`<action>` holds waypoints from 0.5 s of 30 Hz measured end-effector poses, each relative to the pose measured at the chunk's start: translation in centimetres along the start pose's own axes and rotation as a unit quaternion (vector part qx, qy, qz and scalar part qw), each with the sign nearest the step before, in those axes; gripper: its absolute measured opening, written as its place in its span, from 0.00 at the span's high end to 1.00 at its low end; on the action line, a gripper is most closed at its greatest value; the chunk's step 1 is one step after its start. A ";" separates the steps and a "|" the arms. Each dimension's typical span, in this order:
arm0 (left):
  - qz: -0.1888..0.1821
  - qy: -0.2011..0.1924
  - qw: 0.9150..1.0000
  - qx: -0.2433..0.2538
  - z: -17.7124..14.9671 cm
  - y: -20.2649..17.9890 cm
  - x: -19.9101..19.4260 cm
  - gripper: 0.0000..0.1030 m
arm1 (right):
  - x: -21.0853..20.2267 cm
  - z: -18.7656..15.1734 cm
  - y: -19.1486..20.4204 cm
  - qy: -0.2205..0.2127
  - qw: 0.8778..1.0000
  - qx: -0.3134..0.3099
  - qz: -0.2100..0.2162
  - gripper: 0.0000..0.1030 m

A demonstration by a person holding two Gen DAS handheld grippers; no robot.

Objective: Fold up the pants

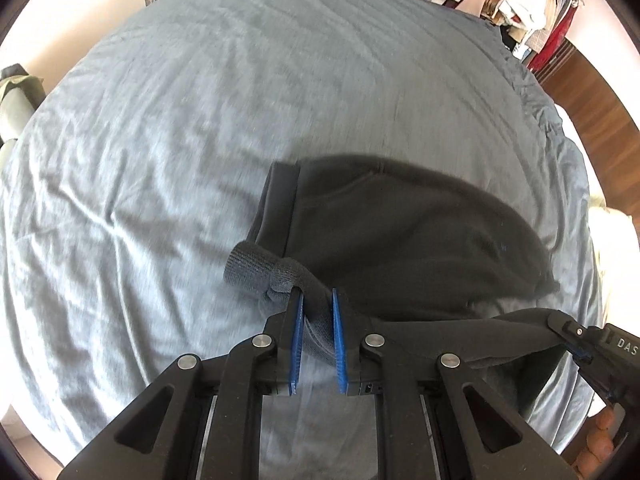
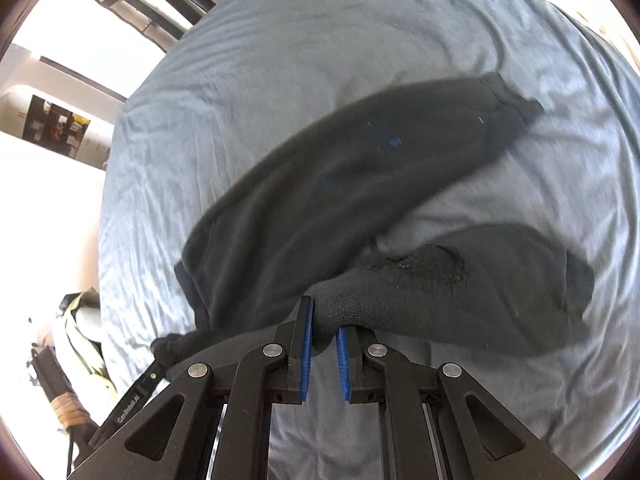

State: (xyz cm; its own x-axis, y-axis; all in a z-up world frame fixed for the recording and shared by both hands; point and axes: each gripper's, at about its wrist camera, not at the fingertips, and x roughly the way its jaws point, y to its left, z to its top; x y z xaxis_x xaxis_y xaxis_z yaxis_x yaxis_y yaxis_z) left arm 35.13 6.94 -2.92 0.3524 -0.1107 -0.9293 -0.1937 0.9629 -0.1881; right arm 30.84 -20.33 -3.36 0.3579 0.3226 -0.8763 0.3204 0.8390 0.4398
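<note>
Black pants [image 1: 400, 232] hang folded over a grey-blue bed cover [image 1: 180, 120], lifted at their near end. My left gripper [image 1: 316, 296] is shut on a ribbed black cuff [image 1: 256, 268] that sticks out to the left of its blue pads. In the right wrist view the pants [image 2: 340, 184] stretch away to the upper right, and my right gripper [image 2: 324, 316] is shut on a bunched ribbed edge of them. The right gripper [image 1: 580, 344] also shows at the left wrist view's right edge, pinching the fabric. The left gripper's body [image 2: 160, 356] shows low on the left.
A rack of hanging clothes [image 1: 520, 0] stands beyond the far side of the bed, with wooden floor [image 1: 592, 92] to the right. Dark furniture [image 2: 168, 4] and a light bag [image 2: 80, 320] stand off the bed's left side. Fingers of a hand [image 1: 600, 436] hold the right gripper.
</note>
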 end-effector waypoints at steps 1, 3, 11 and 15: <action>0.000 -0.003 1.000 0.002 0.6 -0.2 0.3 0.86 | 0.3 0.7 0.2 -0.002 1.000 -0.001 0.001 0.89; 0.001 -0.007 1.000 0.006 1.6 -0.8 0.9 0.86 | 1.0 2.1 0.3 -0.006 1.000 0.000 0.005 0.89; 0.010 -0.021 1.000 0.007 5.7 -1.6 4.4 0.86 | 5.0 7.4 1.1 -0.003 1.000 -0.002 0.006 0.89; 0.013 -0.015 1.000 0.007 7.4 -1.8 6.4 0.86 | 7.7 9.7 1.6 0.007 1.000 -0.011 0.002 0.89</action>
State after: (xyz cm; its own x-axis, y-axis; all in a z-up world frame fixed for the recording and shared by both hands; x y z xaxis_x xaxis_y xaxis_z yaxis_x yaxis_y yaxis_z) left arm 44.47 6.28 -6.19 0.3741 -0.0794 -0.9240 -0.1899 0.9687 -0.1601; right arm 42.65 -20.73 -7.47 0.3461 0.3330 -0.8771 0.2992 0.8469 0.4395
